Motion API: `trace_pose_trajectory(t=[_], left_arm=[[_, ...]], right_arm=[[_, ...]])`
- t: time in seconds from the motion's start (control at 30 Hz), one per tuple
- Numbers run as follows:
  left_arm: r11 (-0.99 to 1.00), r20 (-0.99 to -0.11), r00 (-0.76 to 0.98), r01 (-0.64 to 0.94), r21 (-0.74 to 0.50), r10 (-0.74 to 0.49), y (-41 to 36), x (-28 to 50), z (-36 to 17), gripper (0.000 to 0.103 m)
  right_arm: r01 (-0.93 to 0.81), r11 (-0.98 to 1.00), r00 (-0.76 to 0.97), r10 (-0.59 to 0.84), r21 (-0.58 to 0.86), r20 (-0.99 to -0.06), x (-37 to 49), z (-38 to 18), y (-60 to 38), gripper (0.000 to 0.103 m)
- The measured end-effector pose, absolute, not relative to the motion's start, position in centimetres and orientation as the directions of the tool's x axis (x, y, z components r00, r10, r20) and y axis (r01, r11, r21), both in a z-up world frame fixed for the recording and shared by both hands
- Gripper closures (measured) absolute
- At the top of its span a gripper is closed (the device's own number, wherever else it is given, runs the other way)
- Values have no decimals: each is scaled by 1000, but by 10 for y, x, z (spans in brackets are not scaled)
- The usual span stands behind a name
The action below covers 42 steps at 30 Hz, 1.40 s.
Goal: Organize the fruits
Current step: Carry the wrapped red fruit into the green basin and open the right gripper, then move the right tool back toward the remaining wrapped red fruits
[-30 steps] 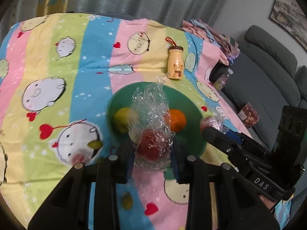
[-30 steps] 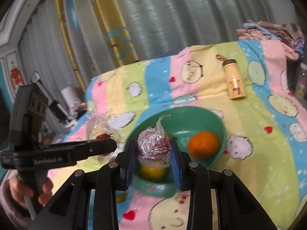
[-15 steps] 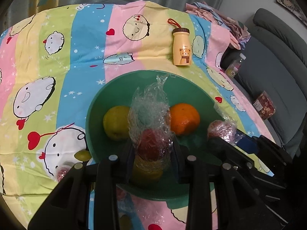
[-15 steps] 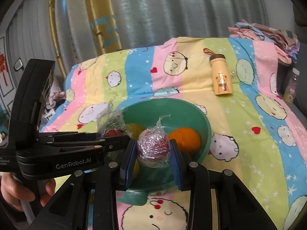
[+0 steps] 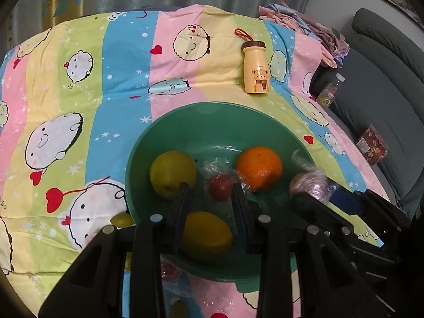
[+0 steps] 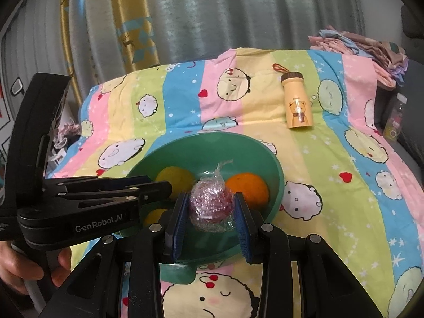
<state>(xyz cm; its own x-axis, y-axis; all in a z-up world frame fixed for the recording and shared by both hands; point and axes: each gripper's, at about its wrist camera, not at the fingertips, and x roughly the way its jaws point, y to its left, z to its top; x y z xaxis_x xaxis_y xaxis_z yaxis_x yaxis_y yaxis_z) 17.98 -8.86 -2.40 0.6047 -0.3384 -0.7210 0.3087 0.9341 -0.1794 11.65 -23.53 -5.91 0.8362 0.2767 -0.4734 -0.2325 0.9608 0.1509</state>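
Observation:
A green bowl (image 5: 212,132) on the striped cloth holds a yellow-green fruit (image 5: 172,175), an orange (image 5: 258,168) and a lemon (image 5: 206,233). A small red fruit in plastic wrap (image 5: 221,186) lies on the bowl's floor just past my left gripper (image 5: 210,189). Its jaws stand slightly apart, and nothing is held between them. My right gripper (image 6: 212,201) is shut on another wrapped reddish fruit (image 6: 212,204) above the bowl's near rim (image 6: 185,265). The left wrist view shows that fruit (image 5: 308,185) at the right. In the right wrist view the left gripper (image 6: 161,184) reaches in from the left, held by a hand (image 6: 16,267).
A yellow bear bottle (image 5: 255,69) lies behind the bowl. Folded clothes (image 5: 304,23) sit at the far right corner, with a grey sofa (image 5: 384,79) beyond. A small green fruit (image 5: 122,220) and another wrapped red fruit (image 5: 169,270) rest on the cloth by the bowl's near left side.
The left gripper moved forward and down over the bowl. The wrapped red fruit left its jaws and now lies in the bowl. The right gripper came closer to the bowl, still holding its fruit.

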Motion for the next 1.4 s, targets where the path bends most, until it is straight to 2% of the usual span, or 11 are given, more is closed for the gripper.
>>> trace_pose_trajectory(t=[0.1,0.17,0.2,0.33,0.4,0.5,0.67,0.77,1.1,1.23,1.4], left_arm=[[938,-720,612,304,-168,-328,-87,177,-22,60],[941,-718,620,300,-156,-317,-87,175,-21,55],[943,-716,626,297,-150,-311,-86,174,-21,51],[951,-705,648,280,-132,-288,-82,167,-13,43],[958,-696,667,264,-113,-266,-79,162,-8,26],[964,-682,690,246,-96,-244,-74,154,0,19],[978,-656,726,181,-106,-206,-48,133,13,1],[985,-650,741,118,-126,-172,-23,119,16,1],[979,-709,697,-50,-199,-108,42,74,-14,1],[971,-740,666,-105,-216,-93,61,61,-25,1],[971,-746,658,-98,-220,-102,68,47,-30,1]], right_arm=[[-226,960,843,279,167,-461,114,-57,-239,64],[-219,960,849,276,175,-451,112,-55,-241,51],[-214,961,854,271,175,-445,111,-54,-243,50],[-221,955,857,287,197,-428,108,-50,-246,49],[-230,947,854,307,223,-419,107,-48,-248,48],[-238,941,853,322,242,-411,104,-46,-249,42],[-274,923,849,365,272,-382,94,-39,-249,37],[-284,920,854,371,271,-364,89,-34,-248,34],[-409,862,804,496,300,-329,77,-25,-239,33],[-470,832,764,551,294,-336,71,-25,-227,33],[-564,773,672,634,291,-383,64,-36,-207,33]])
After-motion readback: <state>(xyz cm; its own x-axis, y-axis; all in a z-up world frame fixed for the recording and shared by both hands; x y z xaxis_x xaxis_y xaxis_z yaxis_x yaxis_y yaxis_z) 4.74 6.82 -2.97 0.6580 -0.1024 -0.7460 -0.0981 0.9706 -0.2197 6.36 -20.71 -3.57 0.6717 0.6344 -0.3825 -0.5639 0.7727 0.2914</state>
